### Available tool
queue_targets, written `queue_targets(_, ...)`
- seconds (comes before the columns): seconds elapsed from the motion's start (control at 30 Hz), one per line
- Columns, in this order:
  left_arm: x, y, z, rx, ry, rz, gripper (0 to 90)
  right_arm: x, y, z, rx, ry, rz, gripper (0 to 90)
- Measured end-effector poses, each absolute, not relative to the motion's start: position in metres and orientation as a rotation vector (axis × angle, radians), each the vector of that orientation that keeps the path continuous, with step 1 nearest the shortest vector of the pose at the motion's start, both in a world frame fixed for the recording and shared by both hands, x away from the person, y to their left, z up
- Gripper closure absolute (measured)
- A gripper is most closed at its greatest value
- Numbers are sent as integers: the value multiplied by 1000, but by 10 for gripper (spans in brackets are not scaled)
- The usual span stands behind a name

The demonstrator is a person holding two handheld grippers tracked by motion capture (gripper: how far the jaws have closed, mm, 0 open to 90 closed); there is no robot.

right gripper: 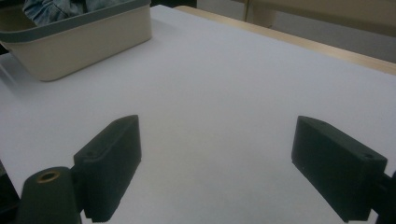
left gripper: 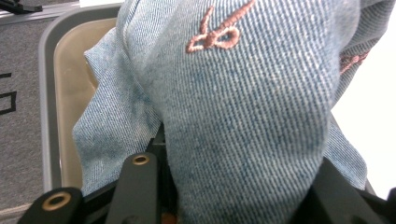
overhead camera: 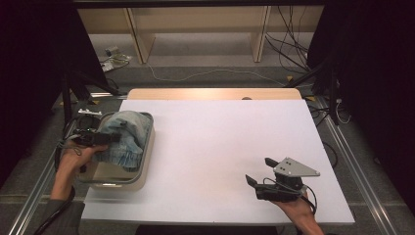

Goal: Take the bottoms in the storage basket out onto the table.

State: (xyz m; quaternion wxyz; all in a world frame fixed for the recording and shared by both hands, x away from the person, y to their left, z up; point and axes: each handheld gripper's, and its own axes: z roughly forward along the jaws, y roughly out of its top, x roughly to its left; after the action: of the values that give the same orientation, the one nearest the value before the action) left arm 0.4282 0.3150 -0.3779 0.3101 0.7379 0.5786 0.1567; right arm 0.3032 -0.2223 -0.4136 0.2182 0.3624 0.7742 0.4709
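The left gripper (overhead camera: 105, 138) is clamped on the denim garment (overhead camera: 125, 137), which fills the space between its jaws above the beige tub (overhead camera: 142, 171). The right gripper (overhead camera: 259, 172) is released, over the bare tabletop (overhead camera: 210, 142).

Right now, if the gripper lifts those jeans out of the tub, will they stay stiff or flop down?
Probably flop: the denim jeans already sag in folds over the tub rim. The left gripper pinches a thick bunch, so slipping looks unlikely.

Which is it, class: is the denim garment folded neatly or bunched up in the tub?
Bunched up: the denim garment humps over the beige tub's rim, clamped in the left gripper.
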Motion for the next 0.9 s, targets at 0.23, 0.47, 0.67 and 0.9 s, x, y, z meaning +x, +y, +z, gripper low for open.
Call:
queue_targets(0.23,427,315,-373,1933,1517,436,586,303,-223,-413,1003,2145,1301,169)
queue_targets(0.47,425,316,-368,1914,1511,449,584,303,-223,-413,1004,2143,1305,169)
queue_targets(0.67,424,316,-364,1882,1500,460,582,303,-222,-413,1007,2143,1306,169)
queue_targets(0.9,422,317,-360,1861,1486,468,581,304,-223,-413,1008,2146,1303,169)
